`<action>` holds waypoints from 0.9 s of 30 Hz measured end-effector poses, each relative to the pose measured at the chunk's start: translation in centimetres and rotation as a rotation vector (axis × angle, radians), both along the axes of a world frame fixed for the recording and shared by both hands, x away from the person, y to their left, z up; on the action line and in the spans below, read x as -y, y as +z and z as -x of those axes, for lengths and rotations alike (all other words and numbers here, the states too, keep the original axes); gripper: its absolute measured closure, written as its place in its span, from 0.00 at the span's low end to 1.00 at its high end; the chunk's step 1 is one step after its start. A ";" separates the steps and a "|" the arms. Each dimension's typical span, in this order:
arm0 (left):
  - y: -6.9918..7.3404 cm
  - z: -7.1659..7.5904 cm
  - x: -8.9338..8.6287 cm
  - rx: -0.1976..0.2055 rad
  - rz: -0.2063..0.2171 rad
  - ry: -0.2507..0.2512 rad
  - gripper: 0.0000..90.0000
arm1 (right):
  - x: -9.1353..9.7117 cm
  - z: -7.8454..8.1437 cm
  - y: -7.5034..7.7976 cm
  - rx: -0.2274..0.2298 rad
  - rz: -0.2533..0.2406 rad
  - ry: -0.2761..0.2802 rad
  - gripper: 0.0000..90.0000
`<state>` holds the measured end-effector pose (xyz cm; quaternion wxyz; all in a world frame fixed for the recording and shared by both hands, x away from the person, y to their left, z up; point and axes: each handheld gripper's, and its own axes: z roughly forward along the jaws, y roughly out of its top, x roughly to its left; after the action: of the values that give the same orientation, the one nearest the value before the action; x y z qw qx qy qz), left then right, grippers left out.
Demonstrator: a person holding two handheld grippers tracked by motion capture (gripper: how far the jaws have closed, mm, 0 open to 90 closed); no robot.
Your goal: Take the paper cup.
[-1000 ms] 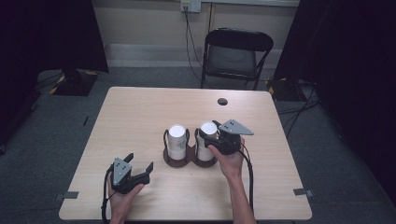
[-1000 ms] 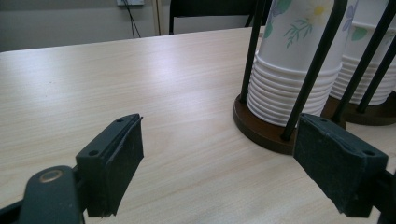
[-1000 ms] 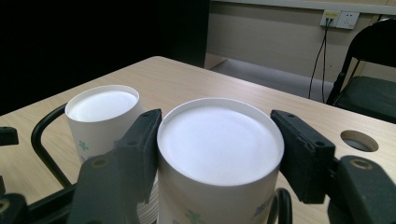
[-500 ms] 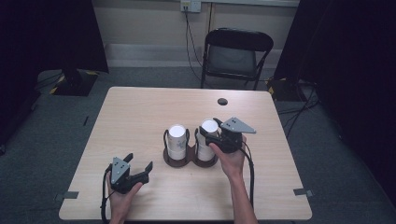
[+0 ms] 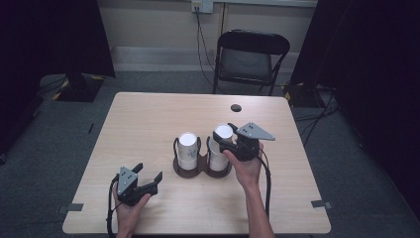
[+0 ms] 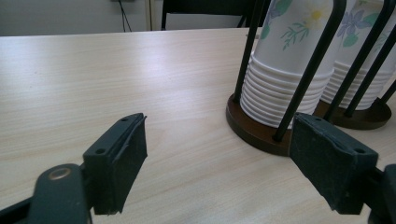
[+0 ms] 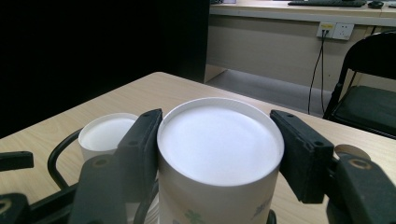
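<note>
Right claw (image 5: 224, 141) has shifted slightly since a second ago, now bracketing top of right cup stack (image 7: 219, 154); pads alongside rim, firm pinch cannot be told. Stack sits in holder (image 5: 202, 168). Likely prelude to lifting top cup. Left claw (image 5: 147, 178) spread, idle on bench (image 5: 148, 119), holder just ahead.

Pale wooden tabletop (image 5: 148, 124). Dark two-ring cup holder (image 5: 200, 168) near its middle, with two stacks of paper cups; small dark disc (image 5: 236, 107) well beyond holder, near far edge.
</note>
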<state>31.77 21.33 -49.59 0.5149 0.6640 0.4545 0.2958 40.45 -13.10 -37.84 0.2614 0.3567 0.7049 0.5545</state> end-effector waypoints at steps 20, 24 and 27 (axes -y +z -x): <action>0.0 0.0 -0.1 -0.003 0.007 -0.010 0.19 | 0.1 0.4 1.5 0.025 -0.017 0.002 0.41; 0.0 0.0 -0.2 -0.004 0.015 -0.008 0.19 | 0.2 0.5 1.9 0.036 -0.024 0.001 0.41; 0.0 0.1 -0.3 0.005 0.028 -0.026 0.19 | 0.3 0.7 2.1 0.039 -0.027 0.003 0.41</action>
<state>31.71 21.59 -49.62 0.5290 0.6618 0.4488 0.2841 39.79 -13.41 -35.69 0.2694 0.3483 0.6925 0.5714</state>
